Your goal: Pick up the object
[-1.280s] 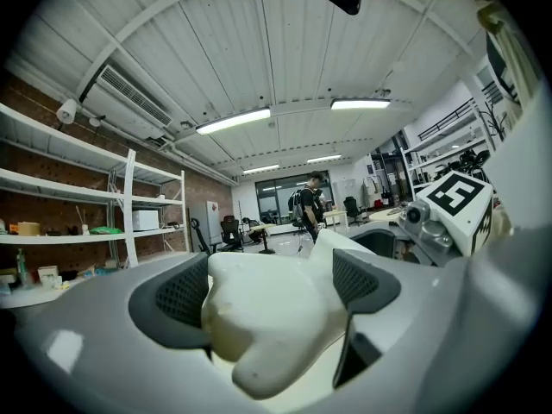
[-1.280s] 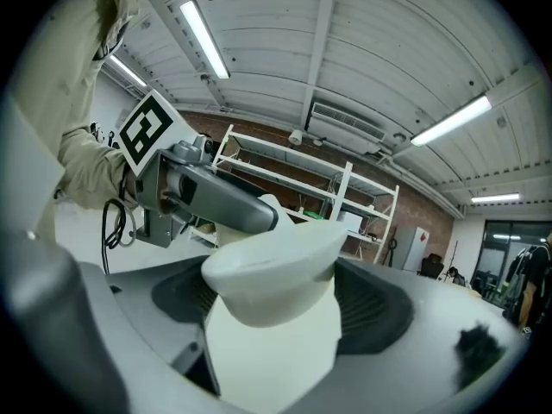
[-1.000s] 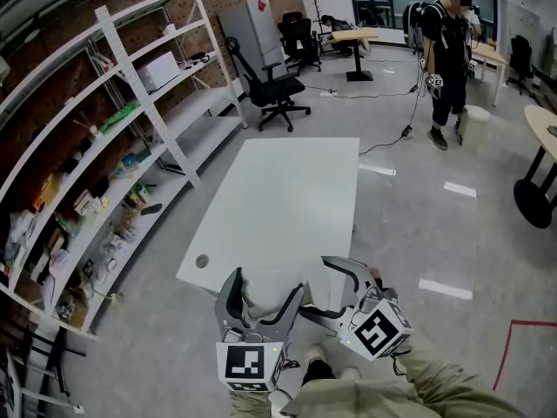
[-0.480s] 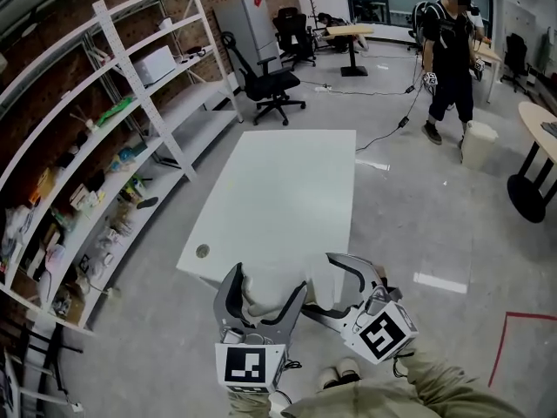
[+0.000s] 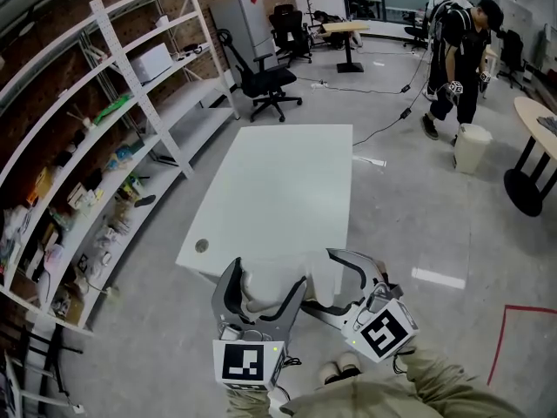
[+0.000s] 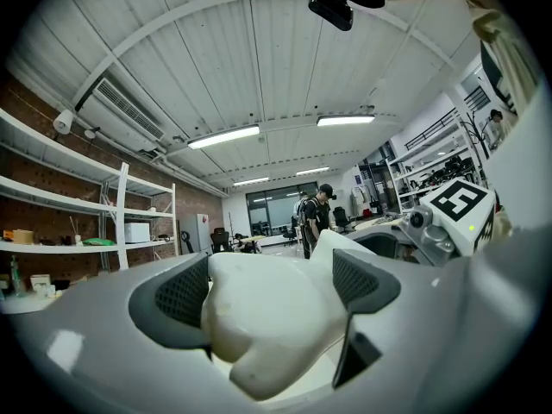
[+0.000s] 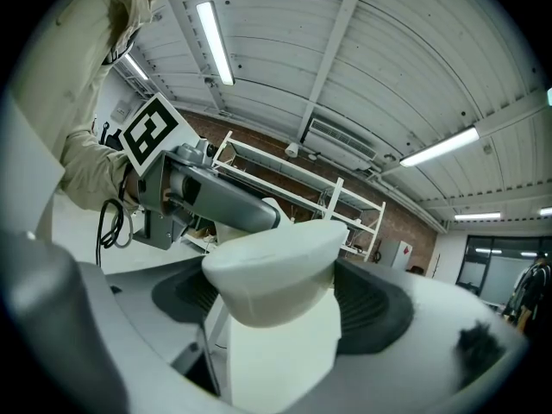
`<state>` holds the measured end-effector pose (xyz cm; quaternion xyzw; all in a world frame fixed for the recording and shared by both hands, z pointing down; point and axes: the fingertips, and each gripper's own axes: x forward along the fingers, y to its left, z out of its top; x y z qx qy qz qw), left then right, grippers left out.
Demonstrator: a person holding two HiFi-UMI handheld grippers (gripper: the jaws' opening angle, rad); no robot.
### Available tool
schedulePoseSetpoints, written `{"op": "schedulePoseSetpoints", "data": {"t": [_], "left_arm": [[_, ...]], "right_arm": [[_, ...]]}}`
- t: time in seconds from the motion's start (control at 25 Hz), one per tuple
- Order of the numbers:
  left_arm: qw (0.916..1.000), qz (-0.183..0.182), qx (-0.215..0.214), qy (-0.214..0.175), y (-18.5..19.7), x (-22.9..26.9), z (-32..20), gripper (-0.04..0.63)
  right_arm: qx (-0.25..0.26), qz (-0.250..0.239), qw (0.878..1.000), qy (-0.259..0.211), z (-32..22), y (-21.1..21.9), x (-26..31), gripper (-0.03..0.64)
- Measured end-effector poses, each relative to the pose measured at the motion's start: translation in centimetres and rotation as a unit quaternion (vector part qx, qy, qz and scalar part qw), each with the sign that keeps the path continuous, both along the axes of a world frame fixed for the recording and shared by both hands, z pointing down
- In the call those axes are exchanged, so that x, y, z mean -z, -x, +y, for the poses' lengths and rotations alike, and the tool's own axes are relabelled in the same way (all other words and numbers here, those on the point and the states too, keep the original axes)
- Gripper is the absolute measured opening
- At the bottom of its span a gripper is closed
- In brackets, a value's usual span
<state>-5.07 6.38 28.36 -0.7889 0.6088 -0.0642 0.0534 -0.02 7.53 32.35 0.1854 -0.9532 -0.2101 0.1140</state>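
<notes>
Landmark: table (image 5: 278,190), white top, bare.
Shelf: shelf (image 5: 113,138) is standing left of the table, well apart, and is playing no part in the work.
Left gripper: left gripper (image 5: 266,282) is hovering at the table's near edge. Its jaws are spread round the object and are pinching its rounded lump from both sides.
Object: object (image 5: 259,296), white and lumpy, is sitting at the table's near edge, between the two grippers and held by both. It is reading as one piece. White on white, so I cannot tell whether it is resting on the table or lifted clear.
Right gripper: right gripper (image 5: 338,284) is working just right of the left one, at the same near edge. Its jaws are clamping a capped, blocky end of the object.
Person: a person (image 5: 466,50) is standing far beyond the table's far right corner, well apart.
Risk, slip: the left jaws are bearing on a rounded surface. Judging that the lump could squirm out if the squeeze is easing.
Risk, twist: two grips are sharing one piece. Hands drifting apart or turning unevenly would be dragging one grip loose.
Risk, drop: the object is hanging at the table's near edge, so a drop would likely be going to the floor, not the top.
</notes>
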Motion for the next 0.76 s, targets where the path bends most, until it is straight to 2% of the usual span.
{"op": "schedulePoseSetpoints", "data": {"t": [0.76], "left_arm": [[0.9999,-0.002,-0.012,-0.002,-0.62,-0.06,0.57,0.458]], "right_arm": [[-0.003,0.0,1.0,-0.004,0.61,-0.47,0.1,0.423]]}}
